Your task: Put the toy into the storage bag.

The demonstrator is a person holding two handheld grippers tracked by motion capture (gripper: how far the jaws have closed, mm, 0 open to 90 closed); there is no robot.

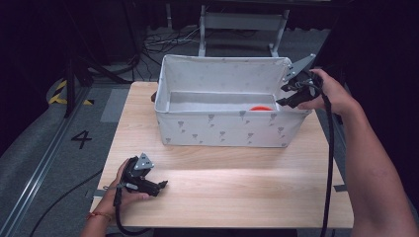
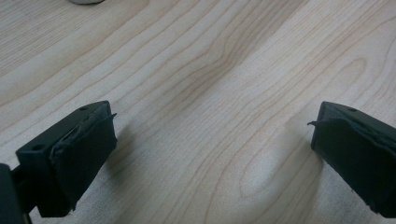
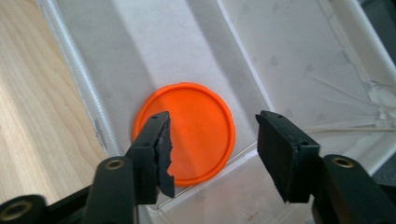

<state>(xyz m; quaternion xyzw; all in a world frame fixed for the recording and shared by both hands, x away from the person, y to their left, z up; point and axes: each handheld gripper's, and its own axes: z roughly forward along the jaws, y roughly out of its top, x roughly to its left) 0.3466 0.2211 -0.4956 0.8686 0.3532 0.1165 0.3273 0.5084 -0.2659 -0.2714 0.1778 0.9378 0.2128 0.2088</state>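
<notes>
Pale wood-grain table [image 1: 222, 182] stands on a grey floor [image 1: 44, 148] marked with the numeral 4 [image 1: 81, 138] and a strip of yellow-and-black tape [image 1: 59, 93], the background beyond it dark, with a tangle of cables [image 1: 163, 42] and a grey metal frame [image 1: 242, 22] behind. A white fabric bin [image 1: 222, 129] printed with small grey motifs sits on the far half of the table, open at the top. An orange disc [image 3: 184, 133] lies flat on the bin's floor close to its right end, beside the near wall; in the high view a sliver of it peeks over the near wall.

A person's right hand [image 1: 331, 94] holds the right gripper [image 1: 282, 96] at the bin's right rim, tipped down into the opening. In the right gripper view its two black jaws stand wide apart above the disc, gripping nothing; whether they touch the disc cannot be told.

At the table's near left corner, the left hand [image 1: 123, 190] rests the left gripper [image 1: 164, 185] low over the bare wood, well apart from the bin. In the left gripper view its jaws are spread wide with only wood grain between them. A black cable trails from each gripper toward the near edge.
</notes>
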